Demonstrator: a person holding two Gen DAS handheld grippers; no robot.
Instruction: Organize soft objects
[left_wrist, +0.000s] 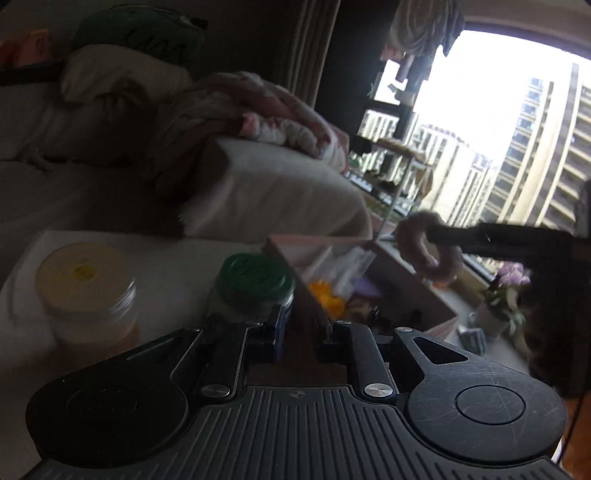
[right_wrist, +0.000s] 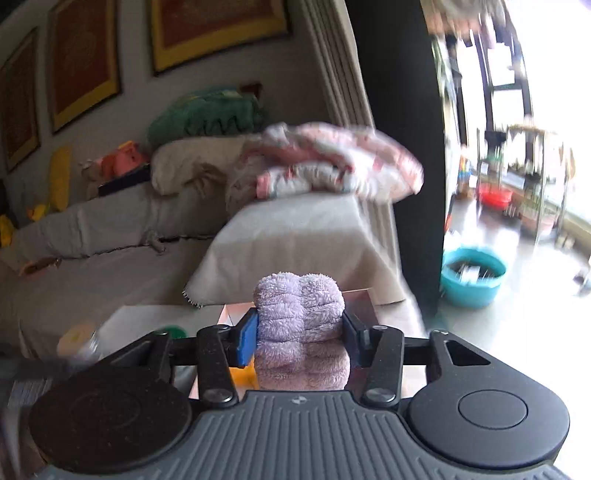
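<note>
Fuzzy purple scrunchie (right_wrist: 301, 325) clamped between both fingers of right gripper (right_wrist: 300, 334), blue pad (right_wrist: 246, 338) pressing its left side, dark finger on its right; soft ring squeezed, bulging above and below the pads. Same scrunchie (left_wrist: 430, 249) seen from left wrist view as a ring hanging off the tip of the right gripper (left_wrist: 436, 236), held in the air above the far right side of an open pink box (left_wrist: 295, 254). Box holding mixed small items, yellow-orange piece (left_wrist: 327, 295) and white and purple bits among them, too blurred to identify. Left gripper (left_wrist: 301, 341) low beside the box's near wall, jaws parted with a narrow gap, nothing between them. Green-lidded jar (left_wrist: 255, 284) just left of the left gripper's blue pad, touching or not cannot tell. Yellow-lidded glass jar (left_wrist: 86, 288) further left, apart from the green one, both on a white tabletop (left_wrist: 166, 266). Behind table, beige sofa (right_wrist: 110, 236) with covered armrest (right_wrist: 303, 236); pink and white blanket (right_wrist: 332, 166) heaped on top of armrest. Cream pillow (right_wrist: 192, 166) on sofa back with green cushion (right_wrist: 207, 114) on top. Framed pictures (right_wrist: 85, 59) on wall above. Teal basin (right_wrist: 472, 277) on floor to the right, near a bright window (left_wrist: 498, 110). Potted plant with purple flowers (left_wrist: 506, 295) on the sill, past the box. Background heavily motion-blurred in right wrist view.
</note>
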